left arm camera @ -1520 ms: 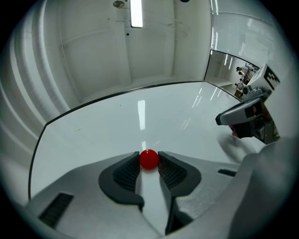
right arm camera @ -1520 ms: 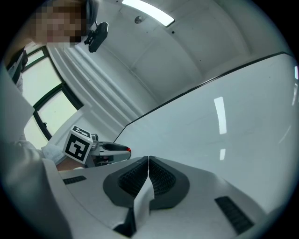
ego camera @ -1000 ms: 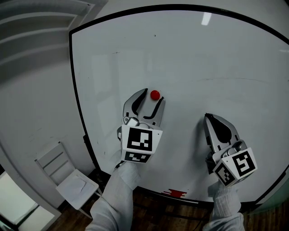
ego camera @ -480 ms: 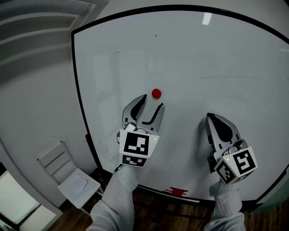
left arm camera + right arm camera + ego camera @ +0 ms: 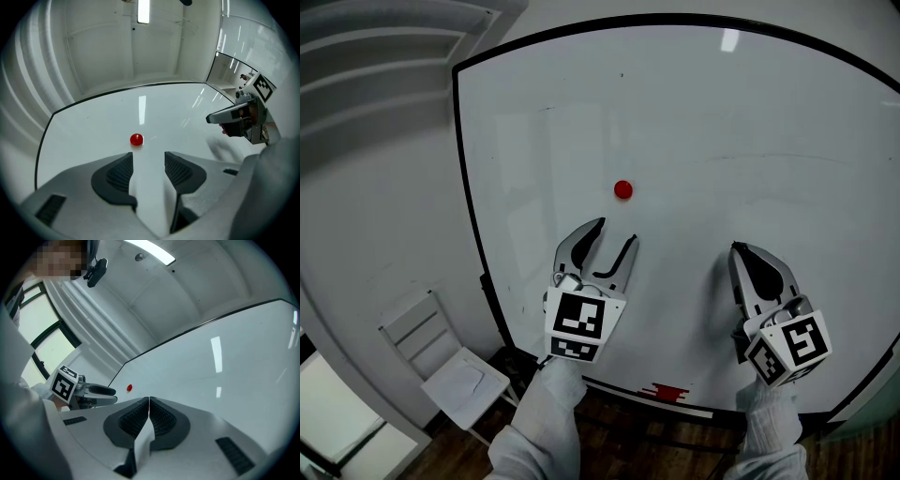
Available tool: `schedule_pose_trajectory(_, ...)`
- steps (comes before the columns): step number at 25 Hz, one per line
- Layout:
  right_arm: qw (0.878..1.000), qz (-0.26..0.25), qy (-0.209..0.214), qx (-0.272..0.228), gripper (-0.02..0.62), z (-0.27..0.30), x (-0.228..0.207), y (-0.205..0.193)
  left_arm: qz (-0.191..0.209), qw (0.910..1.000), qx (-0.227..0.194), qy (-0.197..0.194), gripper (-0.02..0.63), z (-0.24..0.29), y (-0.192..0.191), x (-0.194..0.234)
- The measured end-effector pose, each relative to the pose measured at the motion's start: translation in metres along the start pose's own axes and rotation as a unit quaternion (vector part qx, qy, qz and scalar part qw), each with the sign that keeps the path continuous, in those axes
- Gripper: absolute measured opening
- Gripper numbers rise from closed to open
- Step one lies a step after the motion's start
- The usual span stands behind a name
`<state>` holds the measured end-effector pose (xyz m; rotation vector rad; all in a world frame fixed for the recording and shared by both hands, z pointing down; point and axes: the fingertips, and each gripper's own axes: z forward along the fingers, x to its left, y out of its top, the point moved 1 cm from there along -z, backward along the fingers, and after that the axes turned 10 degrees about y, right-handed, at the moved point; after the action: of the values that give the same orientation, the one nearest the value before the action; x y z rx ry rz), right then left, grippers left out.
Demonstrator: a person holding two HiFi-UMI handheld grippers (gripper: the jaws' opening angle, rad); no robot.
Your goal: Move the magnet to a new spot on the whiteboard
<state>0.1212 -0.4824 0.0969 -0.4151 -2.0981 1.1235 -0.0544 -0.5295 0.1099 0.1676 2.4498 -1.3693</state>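
The red magnet (image 5: 622,190) is stuck on the whiteboard (image 5: 750,112), just above the left gripper (image 5: 616,234) and clear of it. That gripper's fingers (image 5: 112,177) are spread wide, having just been opened, and nothing is held between them. The right gripper (image 5: 737,253) is seen at lower right, its fingers pressed together and empty.

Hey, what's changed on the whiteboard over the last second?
The left gripper drew back down off the red magnet, which had sat between its jaw tips. Its jaws have just been opening and hold nothing. The red magnet stays put on the whiteboard. The right gripper kept still, jaws shut.
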Motion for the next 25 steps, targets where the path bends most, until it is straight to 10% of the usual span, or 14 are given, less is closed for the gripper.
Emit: schedule_pose_trajectory(25, 0.994, 0.077, -0.025, 0.068, 0.028, -0.118, 0.045, -0.052, -0.107, 0.9873, 0.111, -0.039, 0.142, -0.113, -0.064, -0.079)
